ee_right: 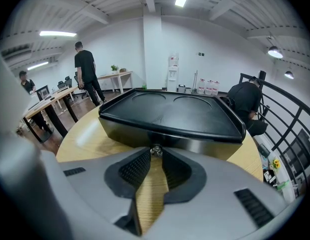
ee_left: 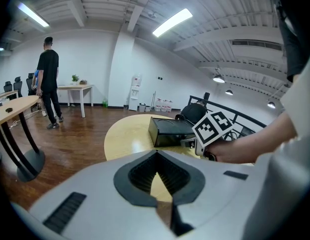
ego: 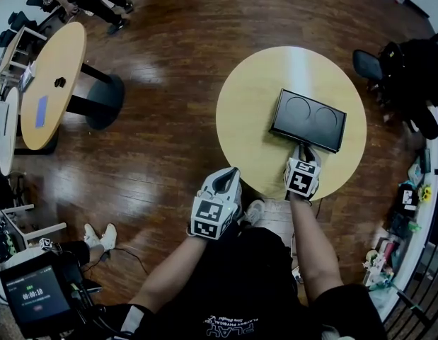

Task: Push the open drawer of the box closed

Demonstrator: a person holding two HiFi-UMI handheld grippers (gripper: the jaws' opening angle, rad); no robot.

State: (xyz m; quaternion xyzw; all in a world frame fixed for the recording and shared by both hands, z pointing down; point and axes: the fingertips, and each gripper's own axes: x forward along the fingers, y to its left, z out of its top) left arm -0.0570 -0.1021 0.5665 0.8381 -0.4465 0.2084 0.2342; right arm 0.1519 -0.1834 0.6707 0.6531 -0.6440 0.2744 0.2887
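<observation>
A black box (ego: 308, 119) with two round recesses in its lid lies on the round yellow table (ego: 254, 119). In the right gripper view its front face (ee_right: 170, 134) fills the middle, and the drawer front looks flush or nearly so. My right gripper (ego: 304, 149) is at the middle of that near face. Its tips (ee_right: 155, 151) are closed round the small metal drawer knob (ee_right: 156, 149). My left gripper (ego: 233, 172) hangs shut and empty off the table's near edge, close to my body. Its tips (ee_left: 157, 154) meet, with the box (ee_left: 170, 130) visible beyond them.
A second oval table (ego: 52, 83) on a black foot stands to the far left. A person (ee_left: 48, 84) walks on the wooden floor behind it. Someone in black (ego: 410, 76) sits by the railing at the right. A device with a screen (ego: 38, 296) lies at the lower left.
</observation>
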